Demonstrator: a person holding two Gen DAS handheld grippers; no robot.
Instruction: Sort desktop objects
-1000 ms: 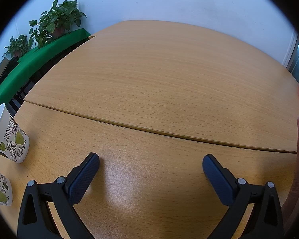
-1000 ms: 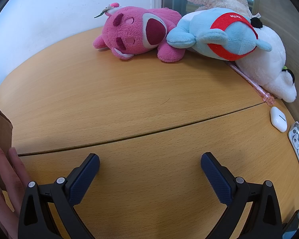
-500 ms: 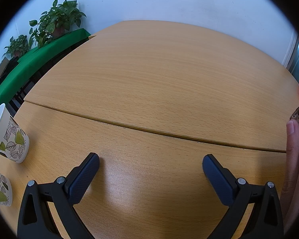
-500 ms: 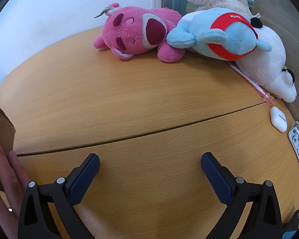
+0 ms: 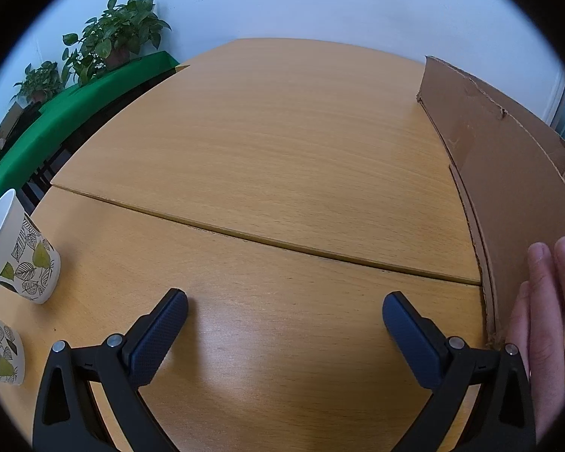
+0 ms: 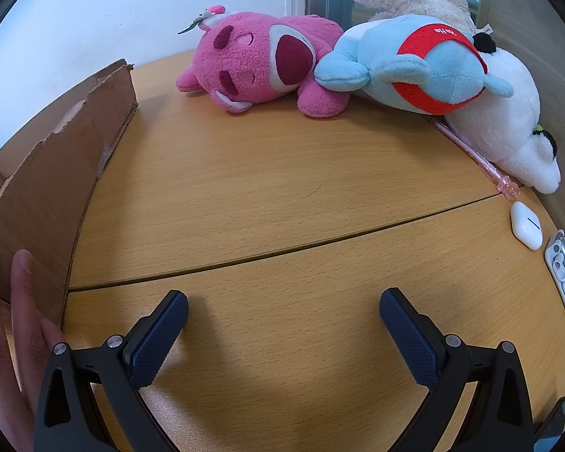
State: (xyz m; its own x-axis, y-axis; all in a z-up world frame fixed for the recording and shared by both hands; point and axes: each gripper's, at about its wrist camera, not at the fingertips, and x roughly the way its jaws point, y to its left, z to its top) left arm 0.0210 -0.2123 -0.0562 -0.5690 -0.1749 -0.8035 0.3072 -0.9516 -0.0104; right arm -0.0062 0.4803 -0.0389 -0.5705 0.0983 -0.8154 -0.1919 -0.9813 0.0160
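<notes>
At the bottom of each frame, the left claw [image 5: 284, 316] and right claw [image 6: 284, 316] rest low over the bench [image 6: 282, 188], both spread wide and empty. A bare hand [image 6: 7, 324] at lower left of the right view lies flat against the cardboard box [image 6: 52, 177], probably steadying it as the sorting container (contents not visible). Paper cups [image 5: 19, 248] stand at left in the left view. Farther back, upper right: earbud case [image 6: 526, 226], pink pen [image 6: 474, 156], pink plush [image 6: 256, 64], blue plush [image 6: 422, 67].

On the desk [image 6: 282, 196] I see a cardboard box [image 6: 56, 158] standing at left, plush toys [image 6: 358, 60] piled behind, and an earbud case [image 6: 526, 226] at right.
</notes>
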